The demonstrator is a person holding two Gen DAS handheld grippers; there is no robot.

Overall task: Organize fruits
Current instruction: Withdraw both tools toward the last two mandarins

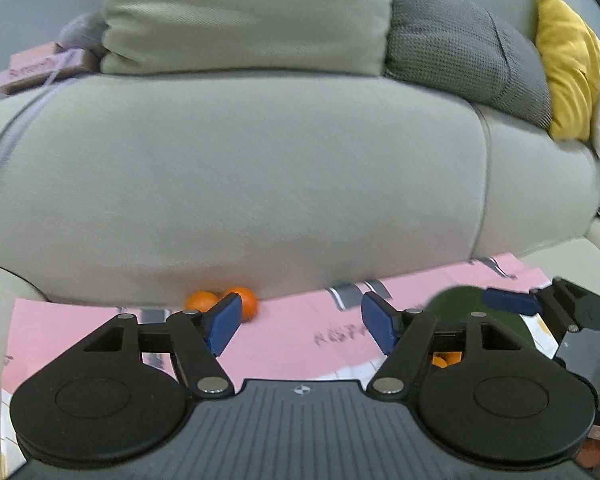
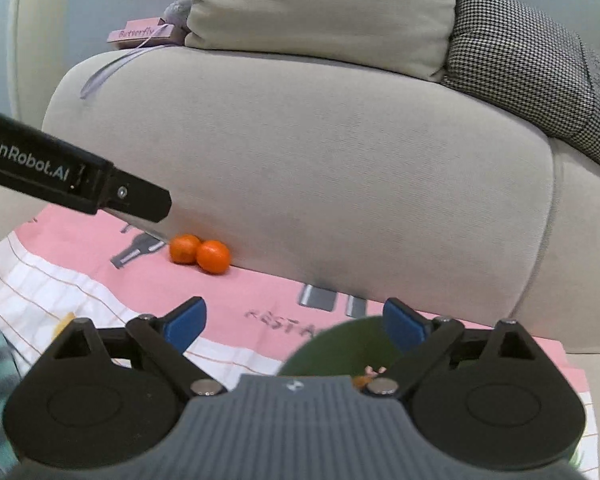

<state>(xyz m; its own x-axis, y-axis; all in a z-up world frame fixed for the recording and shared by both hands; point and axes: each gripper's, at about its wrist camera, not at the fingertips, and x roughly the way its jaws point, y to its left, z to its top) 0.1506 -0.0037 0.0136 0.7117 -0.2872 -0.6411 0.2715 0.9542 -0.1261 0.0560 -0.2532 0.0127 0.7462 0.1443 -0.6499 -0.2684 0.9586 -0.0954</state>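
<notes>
Together at the sofa's foot: two oranges beyond both sets of open jaws

Two small oranges [image 2: 199, 255] sit touching one another on a pink printed cloth [image 2: 260, 292], pressed up against the base of a pale sofa cushion [image 2: 320, 168]. Seen from the right wrist camera, the pair lies well ahead of the right gripper [image 2: 296, 326] and off to the left of its line, clear of both blue fingertips [image 2: 186, 326]. The jaws stand wide apart with nothing between them. A dark green bowl [image 2: 340, 344] sits just below and behind the right-hand fingertip, with a bit of orange fruit showing at its inner edge.

From the left wrist camera, the same oranges [image 1: 224, 302] appear just past the left gripper [image 1: 300, 326], partly hidden behind its left blue fingertip [image 1: 222, 326]; whether the pad touches the fruit cannot be told. These jaws, too, are spread wide and hold nothing. The green bowl [image 1: 480, 312] sits to the right, beside the other gripper's blue fingertip [image 1: 508, 300].

In the right wrist view, the black body of the left gripper [image 2: 72, 172] reaches in from the left edge above the cloth.

Behind, a beige pillow [image 2: 320, 12] and a houndstooth pillow [image 2: 520, 72] rest on the sofa, with a pink box [image 2: 140, 34] lettered "Butterfly" on the armrest. A yellow pillow [image 1: 568, 68] shows at the far right of the left view.
</notes>
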